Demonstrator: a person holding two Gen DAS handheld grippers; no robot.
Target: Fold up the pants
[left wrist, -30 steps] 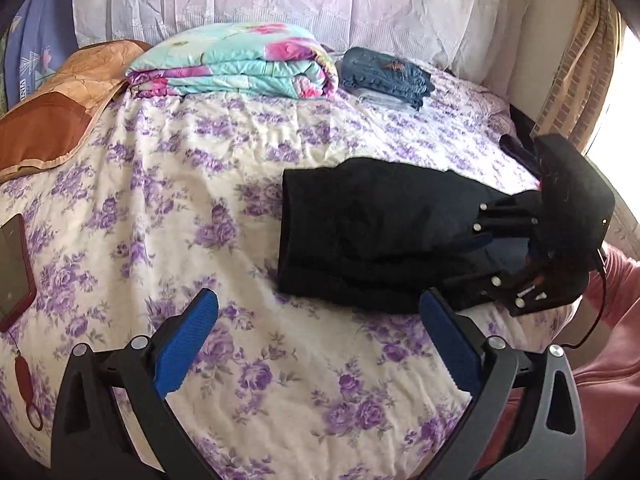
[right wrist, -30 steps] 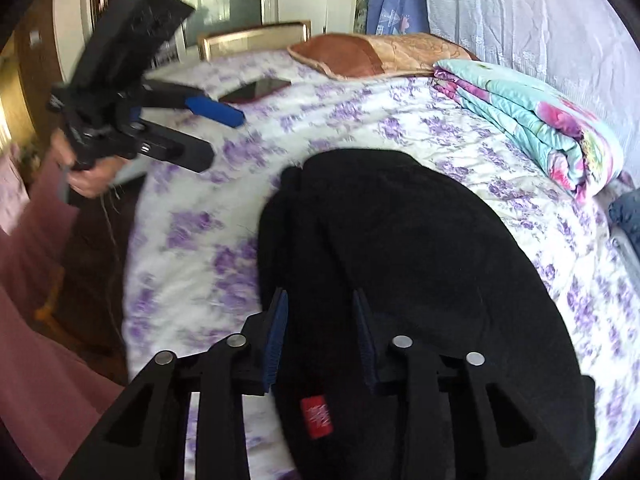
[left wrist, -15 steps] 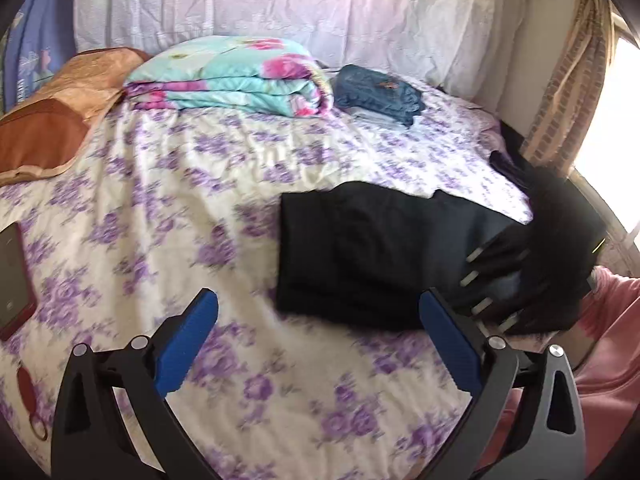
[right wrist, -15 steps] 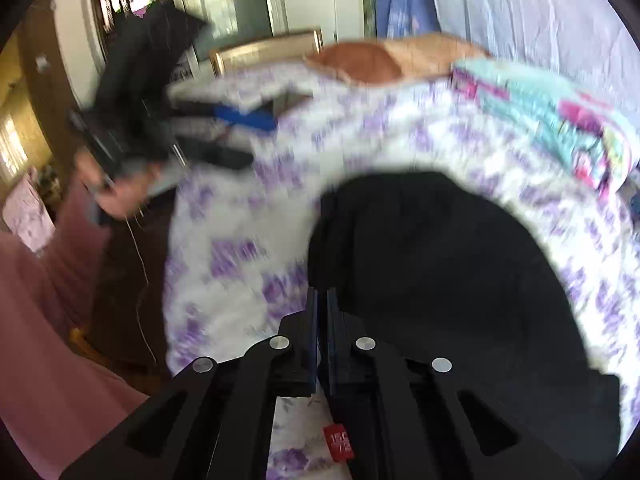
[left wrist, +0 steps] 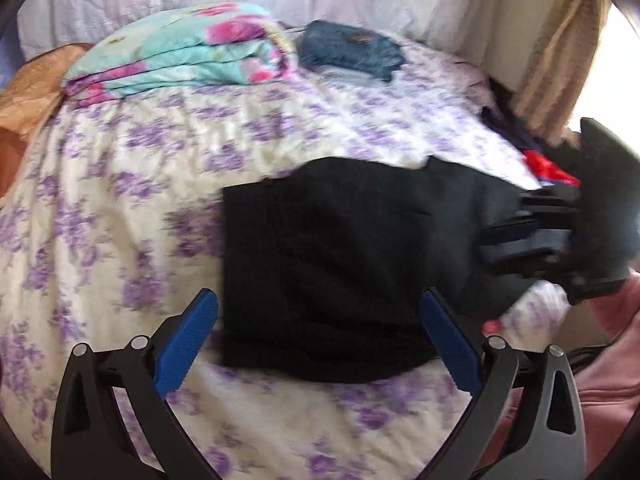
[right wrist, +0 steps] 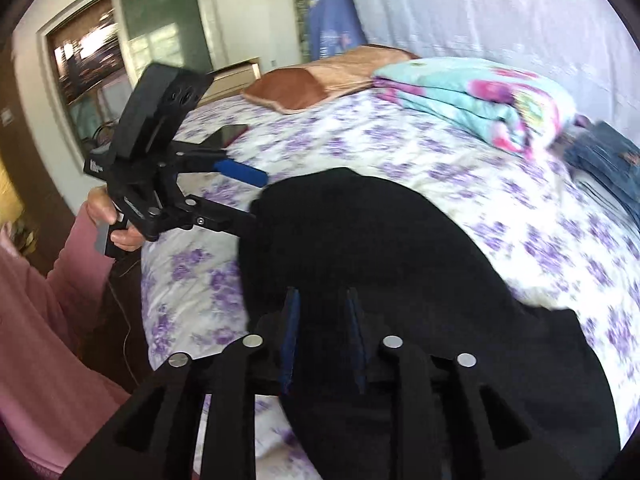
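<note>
The folded black pants (left wrist: 328,256) lie near the bed's (left wrist: 160,152) front edge. The left gripper (left wrist: 318,332) hangs spread wide above their near edge, holding nothing. The right gripper (right wrist: 322,316) stands partly parted over the cloth; whether it pinches any, I cannot tell.

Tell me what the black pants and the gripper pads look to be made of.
Black pants: soft woven or knit cloth, matte, no sheen, drapes in limp folds; exact fibre unclear. Left gripper pads: blue, finely ribbed, probably rubber or soft plastic, on hard black plastic fingers with metal pins.
</note>
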